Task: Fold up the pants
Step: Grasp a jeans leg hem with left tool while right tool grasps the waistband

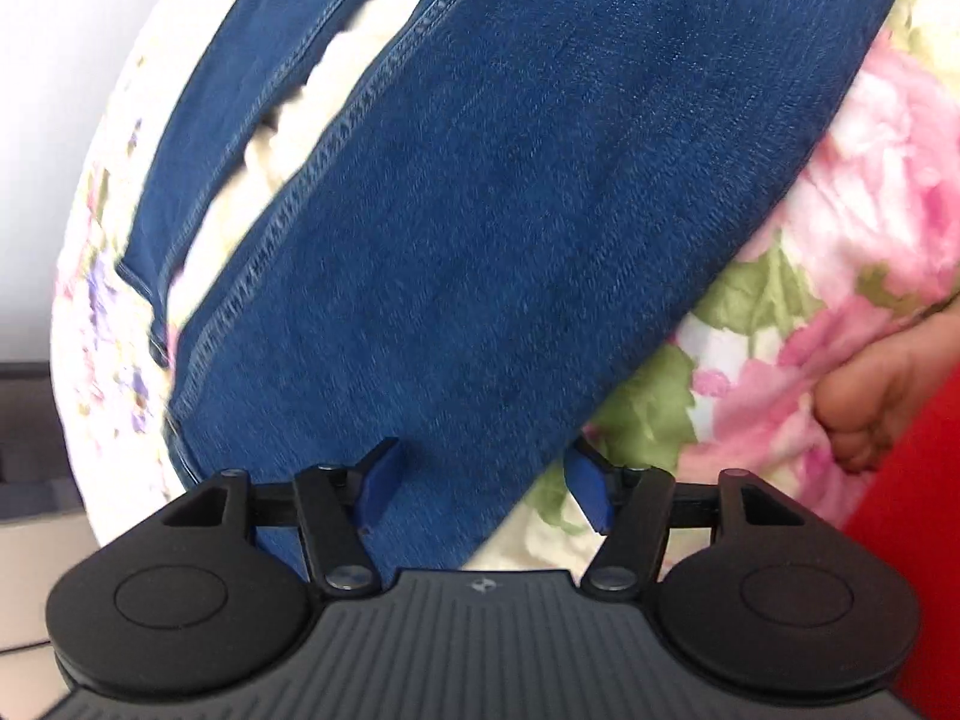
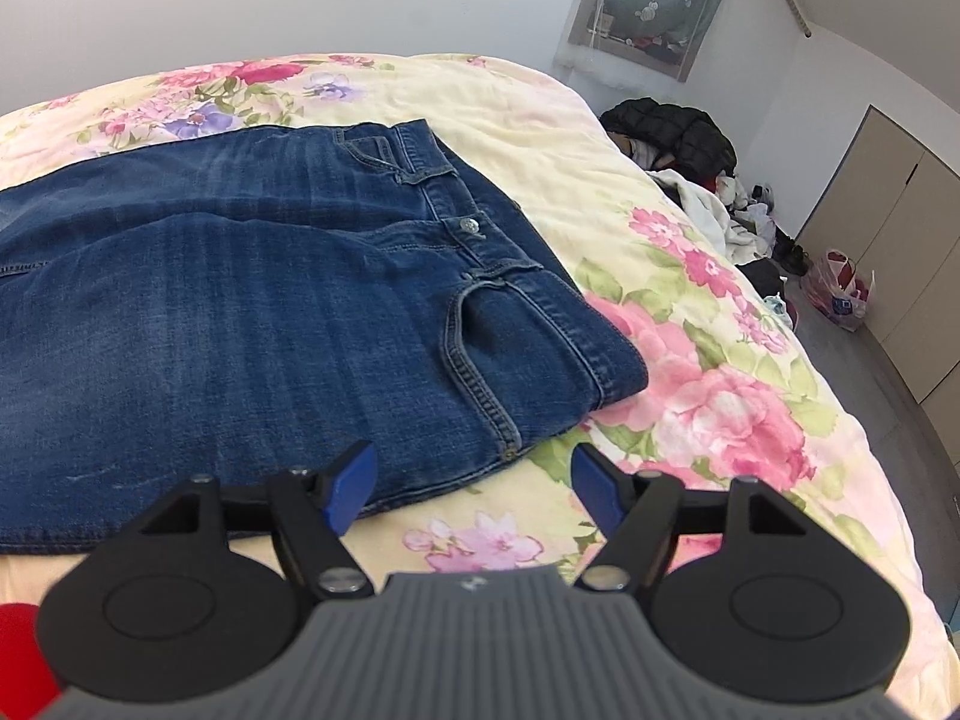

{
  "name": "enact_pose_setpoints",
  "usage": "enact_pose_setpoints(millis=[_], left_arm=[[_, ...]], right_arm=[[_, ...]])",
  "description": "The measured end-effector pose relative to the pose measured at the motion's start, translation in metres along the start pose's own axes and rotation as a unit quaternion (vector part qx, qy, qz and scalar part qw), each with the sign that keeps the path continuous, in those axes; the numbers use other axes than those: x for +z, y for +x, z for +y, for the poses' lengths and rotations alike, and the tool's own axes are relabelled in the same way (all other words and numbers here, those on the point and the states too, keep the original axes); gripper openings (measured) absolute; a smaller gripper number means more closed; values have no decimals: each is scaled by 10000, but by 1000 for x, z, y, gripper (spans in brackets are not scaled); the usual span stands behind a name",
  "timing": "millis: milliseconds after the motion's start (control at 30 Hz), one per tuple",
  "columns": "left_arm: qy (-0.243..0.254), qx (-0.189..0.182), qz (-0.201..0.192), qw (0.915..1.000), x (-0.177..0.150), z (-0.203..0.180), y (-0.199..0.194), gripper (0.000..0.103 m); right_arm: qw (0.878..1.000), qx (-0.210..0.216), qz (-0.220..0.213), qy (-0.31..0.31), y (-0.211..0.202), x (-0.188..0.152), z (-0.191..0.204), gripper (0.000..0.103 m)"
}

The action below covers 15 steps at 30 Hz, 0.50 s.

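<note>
Right now we have the jeans lying flat on the flowered bedspread, waistband toward the right, legs running off to the left. Our right gripper hovers just off the near hip corner, jaws apart and holding nothing. Our left gripper hangs over a trouser leg, jaws likewise spread, denim beneath them but not pinched. We judge the cloth heavy for its kind, soft yet thick at the seams, not slippery, and unlikely to tear. We reckon the stitched waistband corner and the leg's side seam give the firmest hold. No brand or writing can be read; the metal button is too small to tell.
</note>
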State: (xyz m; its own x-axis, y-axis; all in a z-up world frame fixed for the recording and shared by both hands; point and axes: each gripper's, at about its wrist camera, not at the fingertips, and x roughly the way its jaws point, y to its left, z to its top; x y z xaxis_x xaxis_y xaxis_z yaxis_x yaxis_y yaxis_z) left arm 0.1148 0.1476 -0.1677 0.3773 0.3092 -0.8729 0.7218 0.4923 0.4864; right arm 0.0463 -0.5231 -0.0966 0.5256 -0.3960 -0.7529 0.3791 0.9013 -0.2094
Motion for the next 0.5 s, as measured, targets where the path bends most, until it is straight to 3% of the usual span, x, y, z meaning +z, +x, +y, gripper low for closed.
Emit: enact_pose_setpoints(millis=[133, 200, 267, 367, 467, 500], left_arm=[[-137, 129, -163, 9997, 2, 0, -11, 43], [-367, 171, -282, 9988, 2, 3, -21, 24], [-705, 207, -483, 9961, 0, 7, -33, 12], [-1419, 326, -869, 9855, 5, 20, -49, 8], [-2092, 287, -1200, 9701, 2, 35, -66, 7], [-2276, 264, -1280, 9649, 1, 40, -71, 6]], right_arm=[[9997, 206, 41, -158, 5, -3, -3, 68], [9987, 334, -20, -394, 8, -4, -1, 68], [9960, 494, -133, -727, 8, -6, 2, 68], [9892, 713, -265, -1252, 8, -9, 7, 57], [9789, 873, -340, -1818, 8, -13, 11, 42], [9742, 908, -374, -2032, 8, -15, 12, 41]])
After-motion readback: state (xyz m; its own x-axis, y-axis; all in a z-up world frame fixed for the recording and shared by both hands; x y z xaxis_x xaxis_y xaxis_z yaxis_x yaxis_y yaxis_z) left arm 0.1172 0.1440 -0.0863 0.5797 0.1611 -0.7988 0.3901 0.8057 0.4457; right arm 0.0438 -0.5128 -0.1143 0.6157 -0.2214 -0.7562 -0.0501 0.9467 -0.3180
